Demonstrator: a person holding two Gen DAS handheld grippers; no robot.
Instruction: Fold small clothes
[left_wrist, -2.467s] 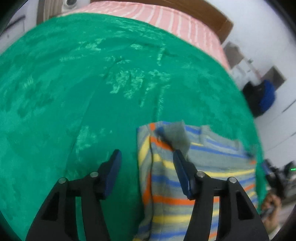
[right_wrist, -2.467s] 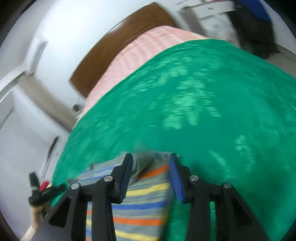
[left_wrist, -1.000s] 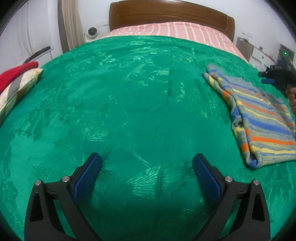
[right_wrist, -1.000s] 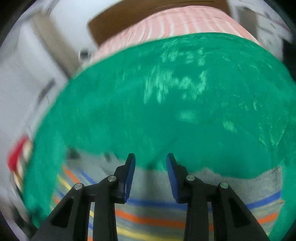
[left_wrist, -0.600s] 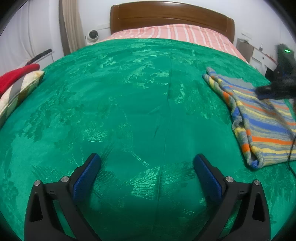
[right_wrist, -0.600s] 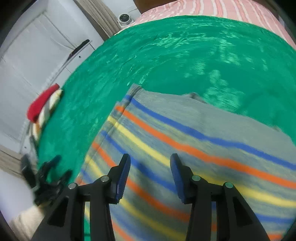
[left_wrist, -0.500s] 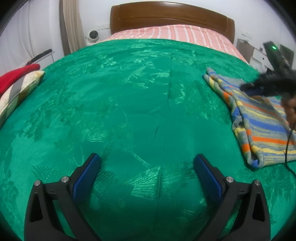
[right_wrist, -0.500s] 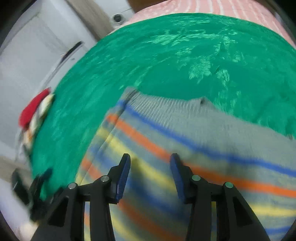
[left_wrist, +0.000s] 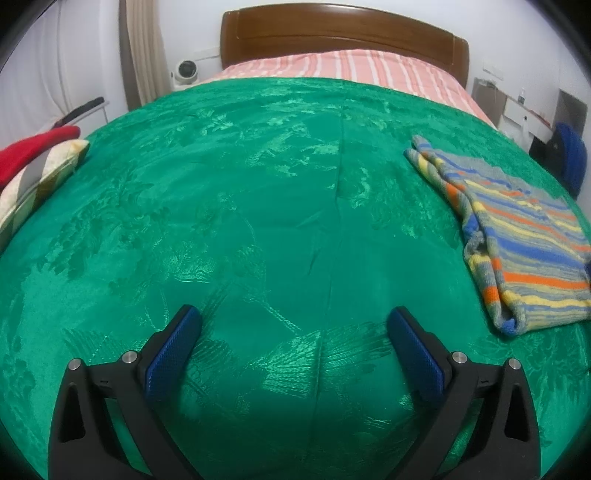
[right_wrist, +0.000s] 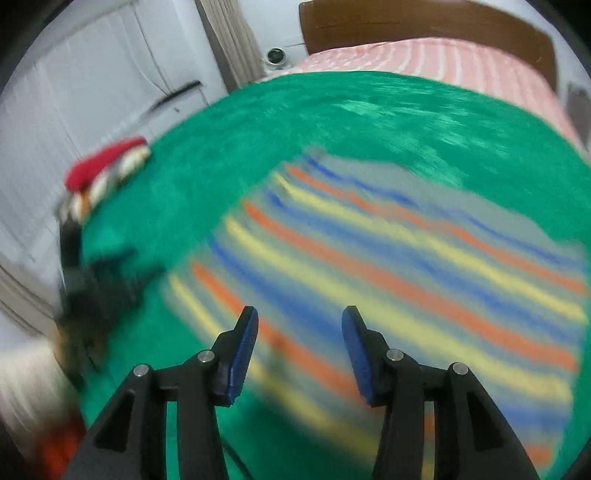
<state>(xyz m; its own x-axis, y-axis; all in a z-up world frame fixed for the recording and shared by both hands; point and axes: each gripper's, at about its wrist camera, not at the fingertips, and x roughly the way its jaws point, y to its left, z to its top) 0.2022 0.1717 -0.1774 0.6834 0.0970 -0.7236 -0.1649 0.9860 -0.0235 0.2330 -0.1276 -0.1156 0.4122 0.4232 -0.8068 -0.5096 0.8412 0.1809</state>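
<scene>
green bedspread (left_wrist: 258, 206), wooden headboard (left_wrist: 343, 26), red pillow (left_wrist: 33, 151) at edge.

Left wrist view is sharp and evenly lit, soft indoor light with no hard shadows. The green bedspread (left_wrist: 258, 192) throws back pale shiny patches. Heavy fisheye bend though, with black corners and the headboard (left_wrist: 343, 33) curving. Right wrist view is a smeary mess: the striped sweater (right_wrist: 388, 258) streaks into bands and the left edge is mush, while only the black fingers (right_wrist: 240, 343) stay crisp.
</scene>
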